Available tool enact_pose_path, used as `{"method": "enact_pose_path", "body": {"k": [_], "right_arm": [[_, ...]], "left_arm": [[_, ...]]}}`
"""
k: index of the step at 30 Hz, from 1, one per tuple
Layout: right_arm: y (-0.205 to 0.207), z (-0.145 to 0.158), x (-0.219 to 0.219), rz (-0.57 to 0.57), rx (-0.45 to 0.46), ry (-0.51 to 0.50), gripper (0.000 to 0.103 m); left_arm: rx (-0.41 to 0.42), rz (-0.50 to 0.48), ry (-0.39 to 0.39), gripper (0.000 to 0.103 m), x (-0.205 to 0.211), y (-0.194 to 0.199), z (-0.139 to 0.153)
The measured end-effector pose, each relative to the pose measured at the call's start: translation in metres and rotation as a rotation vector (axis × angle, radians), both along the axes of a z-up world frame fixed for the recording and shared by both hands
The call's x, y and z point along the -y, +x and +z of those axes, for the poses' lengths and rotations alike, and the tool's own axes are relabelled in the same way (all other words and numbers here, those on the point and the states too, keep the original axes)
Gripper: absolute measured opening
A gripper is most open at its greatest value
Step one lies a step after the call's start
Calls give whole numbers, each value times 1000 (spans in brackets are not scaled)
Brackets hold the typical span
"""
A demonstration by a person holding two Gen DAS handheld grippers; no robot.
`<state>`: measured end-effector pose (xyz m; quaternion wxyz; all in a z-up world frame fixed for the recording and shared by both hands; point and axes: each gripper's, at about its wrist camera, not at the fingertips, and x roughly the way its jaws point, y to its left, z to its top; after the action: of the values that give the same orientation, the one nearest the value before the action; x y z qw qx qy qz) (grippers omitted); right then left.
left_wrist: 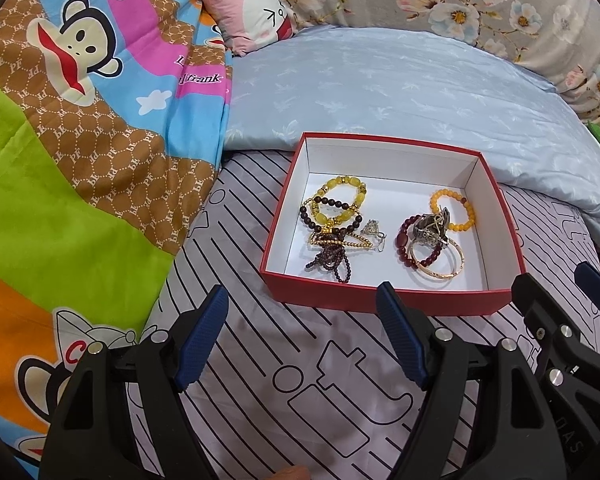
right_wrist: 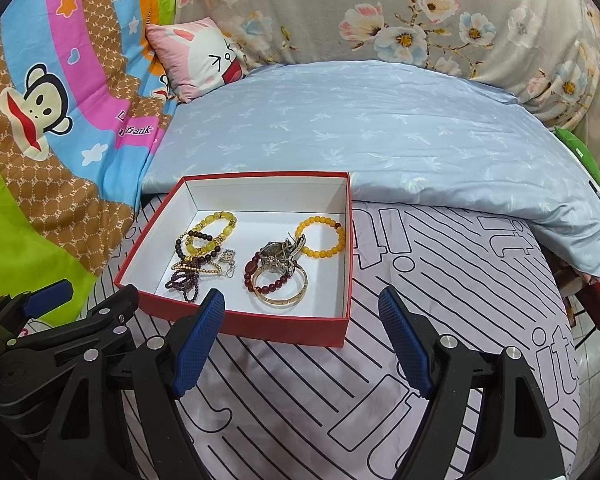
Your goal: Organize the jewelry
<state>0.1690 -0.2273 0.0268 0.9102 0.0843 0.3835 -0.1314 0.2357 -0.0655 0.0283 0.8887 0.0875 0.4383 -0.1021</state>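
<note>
Red cardboard marks where all my jewelry sits: the open box (right_wrist: 236, 322) rests on the striped sheet (right_wrist: 440, 280) ahead of both tools, its long side running left to right across my view. Inside, one tangle lies toward the left, the yellow bead bracelet (left_wrist: 342, 198) overlapped by dark bead strands (left_wrist: 332, 260), and another toward the right, where the gold bangle (right_wrist: 281, 285) and the orange bracelet (right_wrist: 323, 237) crowd a metal clump I cannot identify. My right gripper (right_wrist: 302, 344) stands wide open and holds nothing, its left fingertip just over the box's near wall, with the bangle straight ahead of it. My left gripper (left_wrist: 302, 340) is equally spread and empty, a little short of the box. I judge the right hand nearer, so the bangle pile suits it.
</note>
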Motion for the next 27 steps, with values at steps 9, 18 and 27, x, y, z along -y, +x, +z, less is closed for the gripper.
{"method": "enact_pose_path", "body": {"k": [9, 18, 27], "right_arm": [[0, -2, -2, 2, -5, -5, 76], [0, -2, -1, 1, -7, -7, 76], [-1, -4, -2, -2, -6, -1, 76]], "left_arm": [[-4, 8, 14, 73, -1, 2, -3], [-7, 18, 16, 74, -2, 2, -5], [-1, 14, 19, 74, -1, 2, -3]]}}
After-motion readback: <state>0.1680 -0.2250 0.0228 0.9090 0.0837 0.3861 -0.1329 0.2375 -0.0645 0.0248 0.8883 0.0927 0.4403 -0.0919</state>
